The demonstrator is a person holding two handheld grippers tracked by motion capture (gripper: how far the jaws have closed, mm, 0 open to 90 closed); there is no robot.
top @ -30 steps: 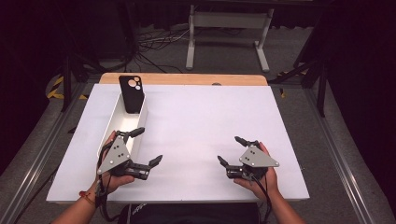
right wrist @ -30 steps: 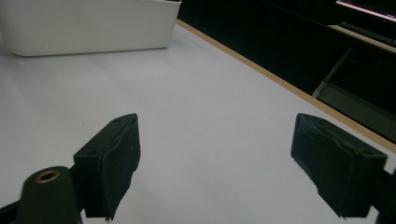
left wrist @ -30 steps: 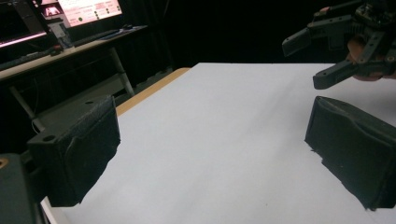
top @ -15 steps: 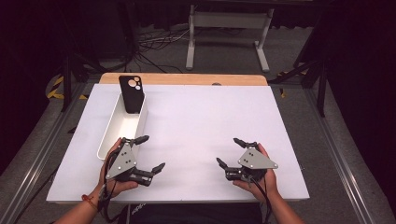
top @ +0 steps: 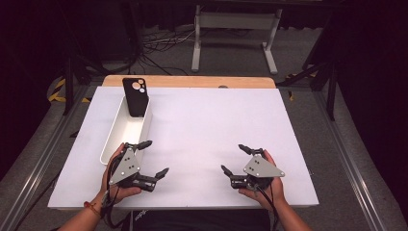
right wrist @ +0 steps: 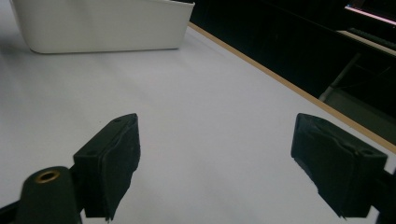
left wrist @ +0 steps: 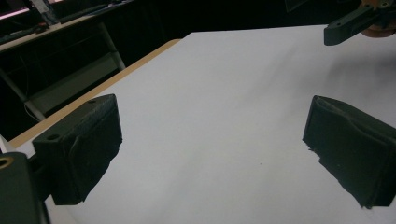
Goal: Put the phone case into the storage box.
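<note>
My left gripper (top: 148,159) has drawn back from the bin (top: 126,131) toward the surface's near edge, jaws wide and empty like the right gripper (top: 236,159), so the phone case (top: 134,96) looks delivered.

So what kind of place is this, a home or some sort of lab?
Most likely a lab or recording studio, not a home: a white-topped work table sits in a dark room, loose black cables trail over the grey floor behind it, and a pale metal stand rises beyond the far edge.
</note>
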